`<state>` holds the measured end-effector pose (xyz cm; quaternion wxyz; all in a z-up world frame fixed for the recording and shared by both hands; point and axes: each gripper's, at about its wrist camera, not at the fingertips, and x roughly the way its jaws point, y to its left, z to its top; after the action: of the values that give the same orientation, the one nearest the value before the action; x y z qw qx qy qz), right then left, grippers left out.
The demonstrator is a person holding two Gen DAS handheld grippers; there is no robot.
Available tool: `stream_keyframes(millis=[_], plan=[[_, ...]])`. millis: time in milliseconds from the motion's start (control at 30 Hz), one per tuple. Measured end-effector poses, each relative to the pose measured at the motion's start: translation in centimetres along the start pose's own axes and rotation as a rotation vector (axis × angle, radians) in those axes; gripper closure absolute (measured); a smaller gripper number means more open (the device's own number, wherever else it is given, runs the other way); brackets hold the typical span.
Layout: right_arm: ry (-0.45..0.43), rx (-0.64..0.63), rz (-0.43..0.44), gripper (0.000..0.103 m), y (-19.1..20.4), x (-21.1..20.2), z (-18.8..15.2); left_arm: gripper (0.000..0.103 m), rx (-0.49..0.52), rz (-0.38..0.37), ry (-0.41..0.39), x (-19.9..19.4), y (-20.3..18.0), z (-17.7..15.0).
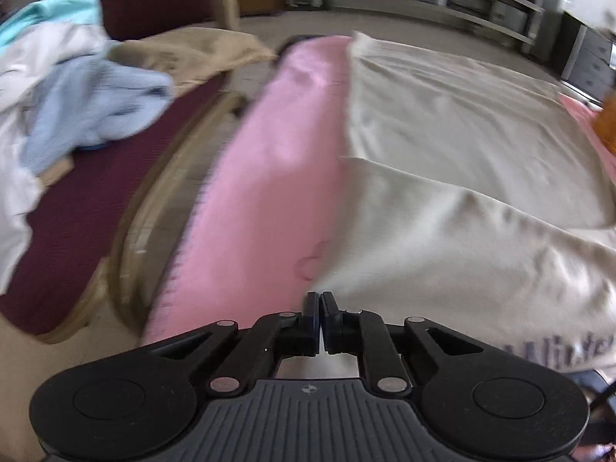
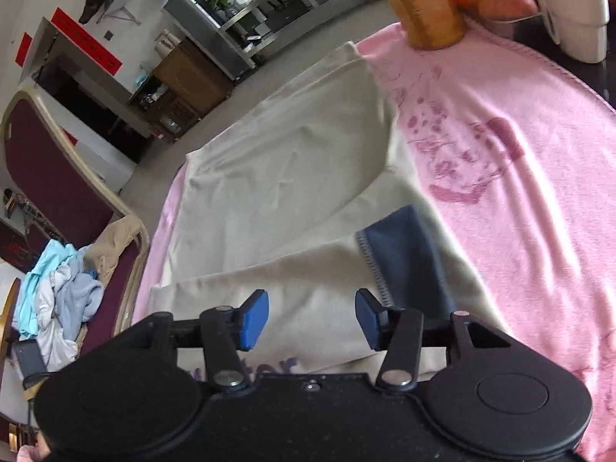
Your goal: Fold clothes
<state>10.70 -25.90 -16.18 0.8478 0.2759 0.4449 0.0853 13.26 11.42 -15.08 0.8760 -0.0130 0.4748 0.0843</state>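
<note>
Cream shirt on a pink-blanketed worktop

We see the cream shirt [image 2: 277, 192] spread on the pink blanket [image 2: 519, 200]; our left gripper [image 1: 320, 300] has its fingers pressed together at the shirt's edge, our right gripper [image 2: 312, 317] has them spread above it. A maroon chair [image 1: 96, 192] beside holds heaped clothes [image 1: 69, 107]; steel shelving [image 2: 246, 15] lines the far wall.

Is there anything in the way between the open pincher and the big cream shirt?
Nothing visible. The right gripper hangs open right over the cream shirt, which lies spread on the pink blanket. Only the shirt's own folded-over sleeve with its blue cuff lies just ahead of the fingers. The orange bottle stands far off.
</note>
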Motion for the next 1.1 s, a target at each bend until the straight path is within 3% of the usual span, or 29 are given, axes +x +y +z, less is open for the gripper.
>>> stream_keyframes(millis=[67, 100, 200, 300, 400, 467, 500, 567, 667, 767, 900, 1100], plan=[[0.017, -0.014, -0.05, 0.069, -0.1, 0.5, 0.0, 0.09, -0.019, -0.003, -0.013, -0.6, 0.5, -0.2], [0.04, -0.023, -0.08, 0.082, -0.3, 1.0, -0.1, 0.09, -0.032, -0.037, -0.021, -1.0, 0.8, -0.3], [0.091, -0.045, -0.178, 0.102, -0.9, 2.5, -0.1, 0.09, 0.036, -0.04, 0.021, -0.9, 0.2, -1.2], [0.064, -0.07, -0.253, 0.103, -0.8, 1.9, -0.1, 0.089, 0.119, -0.028, 0.072, -0.6, -0.7, -2.3], [0.022, -0.107, -0.364, 0.103, -0.8, 1.4, -0.3, 0.087, 0.147, 0.011, 0.054, -1.2, -0.6, -2.7], [0.007, -0.066, -0.375, 0.102, -1.2, 0.8, 0.0, 0.095, 0.126, 0.012, 0.033, -1.8, -0.1, -2.7], [-0.001, -0.047, -0.36, 0.096, -1.4, 0.4, 0.1, 0.095, 0.106, -0.026, 0.006, -2.3, 0.2, -2.5], [-0.019, -0.015, -0.254, 0.096, -1.5, -0.5, 0.2, 0.094, 0.09, -0.16, -0.062, -3.7, 0.1, -1.8], [0.012, 0.003, -0.034, 0.095, -0.4, -0.1, 0.2, 0.093, 0.153, -0.294, -0.106, -4.3, -2.9, -0.9], [0.056, -0.12, 0.056, 0.094, 2.0, 1.5, -0.4, 0.094, 0.223, -0.37, -0.124, -3.7, -6.5, -1.1], [0.085, -0.285, 0.042, 0.091, 4.1, 3.1, -1.9, 0.095, 0.295, -0.422, -0.105, -1.7, -9.7, -2.2], [0.126, -0.501, -0.044, 0.09, 6.0, 4.7, -4.4, 0.099, 0.466, -0.376, -0.088, -2.0, -11.0, -4.8]])
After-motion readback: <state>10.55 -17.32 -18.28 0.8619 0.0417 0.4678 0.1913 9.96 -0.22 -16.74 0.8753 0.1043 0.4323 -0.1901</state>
